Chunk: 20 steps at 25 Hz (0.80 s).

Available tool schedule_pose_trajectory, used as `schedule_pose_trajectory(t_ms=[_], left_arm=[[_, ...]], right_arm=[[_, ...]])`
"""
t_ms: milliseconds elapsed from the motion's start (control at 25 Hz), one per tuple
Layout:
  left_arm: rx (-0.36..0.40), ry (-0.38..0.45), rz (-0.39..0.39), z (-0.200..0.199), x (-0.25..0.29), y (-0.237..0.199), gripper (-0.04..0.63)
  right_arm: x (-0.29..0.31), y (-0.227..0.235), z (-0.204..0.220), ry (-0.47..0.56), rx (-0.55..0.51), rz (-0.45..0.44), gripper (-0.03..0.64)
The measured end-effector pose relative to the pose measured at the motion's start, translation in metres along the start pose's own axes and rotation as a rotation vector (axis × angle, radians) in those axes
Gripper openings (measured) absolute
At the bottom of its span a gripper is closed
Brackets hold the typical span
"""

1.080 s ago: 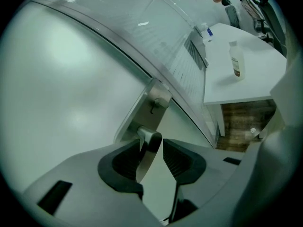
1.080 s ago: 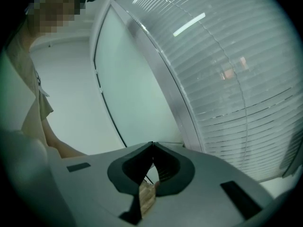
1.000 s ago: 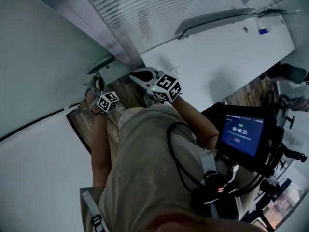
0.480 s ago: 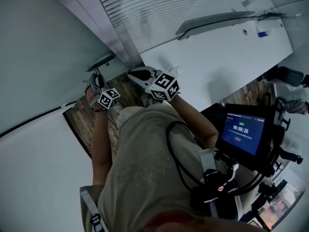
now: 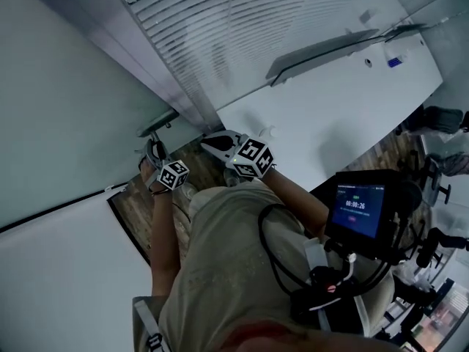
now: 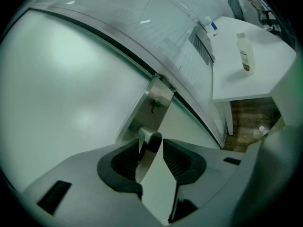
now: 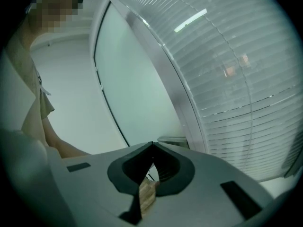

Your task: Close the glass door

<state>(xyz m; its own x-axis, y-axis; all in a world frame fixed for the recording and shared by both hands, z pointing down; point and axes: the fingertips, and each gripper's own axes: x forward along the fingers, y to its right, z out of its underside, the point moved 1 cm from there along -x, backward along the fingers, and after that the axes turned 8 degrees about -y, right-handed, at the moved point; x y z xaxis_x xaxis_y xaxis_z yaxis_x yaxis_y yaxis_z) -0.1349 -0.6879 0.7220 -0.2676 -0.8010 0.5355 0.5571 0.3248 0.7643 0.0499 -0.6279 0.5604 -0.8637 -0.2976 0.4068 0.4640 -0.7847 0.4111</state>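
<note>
The frosted glass door (image 5: 66,101) fills the left of the head view, and its metal lever handle (image 5: 157,125) juts out at its edge. In the left gripper view the door (image 6: 71,93) is close ahead. The handle (image 6: 146,160) lies between the jaws of my left gripper (image 6: 151,143), against the left pad, with a gap to the right pad. My left gripper (image 5: 154,152) is open. My right gripper (image 5: 212,141) hangs beside it, right of the handle, touching nothing. Its jaw tips meet in the right gripper view, so my right gripper (image 7: 152,145) is shut and empty.
A glass wall with slatted blinds (image 5: 242,20) runs right of the door. A white table (image 5: 330,101) stands to the right with a small bottle (image 6: 244,53) on it. A screen (image 5: 359,207) on a rig is at the person's right hip. Wooden floor (image 5: 139,204) shows below.
The head view has shifted a little, so both grippers sit slightly lower and to the right in the picture. Their places relative to the door and handle look unchanged.
</note>
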Motion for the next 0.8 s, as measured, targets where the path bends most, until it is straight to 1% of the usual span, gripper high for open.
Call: schedule_pose_trajectory(t_ms=[160, 320, 520, 640, 720, 800], left_arm=[[0.000, -0.016, 0.015, -0.001, -0.009, -0.006, 0.161], [-0.022, -0.040, 0.079, 0.000, -0.002, 0.000, 0.161], [0.010, -0.029, 0.155, -0.002, 0.002, 0.000, 0.161], [-0.038, -0.020, 0.207, -0.005, -0.001, -0.006, 0.161], [-0.078, 0.003, 0.216, -0.009, -0.005, -0.010, 0.161], [-0.107, 0.044, 0.216, -0.016, -0.014, -0.013, 0.161]], right_arm=[[-0.009, -0.007, -0.004, 0.005, 0.001, -0.007, 0.018], [-0.008, -0.003, -0.004, 0.023, -0.013, -0.006, 0.018], [-0.009, -0.002, -0.015, 0.052, -0.022, -0.004, 0.018], [-0.013, -0.006, -0.020, 0.064, -0.025, -0.002, 0.018], [-0.016, -0.004, -0.019, 0.072, -0.022, 0.003, 0.018], [-0.020, -0.004, -0.016, 0.081, -0.012, 0.008, 0.018]])
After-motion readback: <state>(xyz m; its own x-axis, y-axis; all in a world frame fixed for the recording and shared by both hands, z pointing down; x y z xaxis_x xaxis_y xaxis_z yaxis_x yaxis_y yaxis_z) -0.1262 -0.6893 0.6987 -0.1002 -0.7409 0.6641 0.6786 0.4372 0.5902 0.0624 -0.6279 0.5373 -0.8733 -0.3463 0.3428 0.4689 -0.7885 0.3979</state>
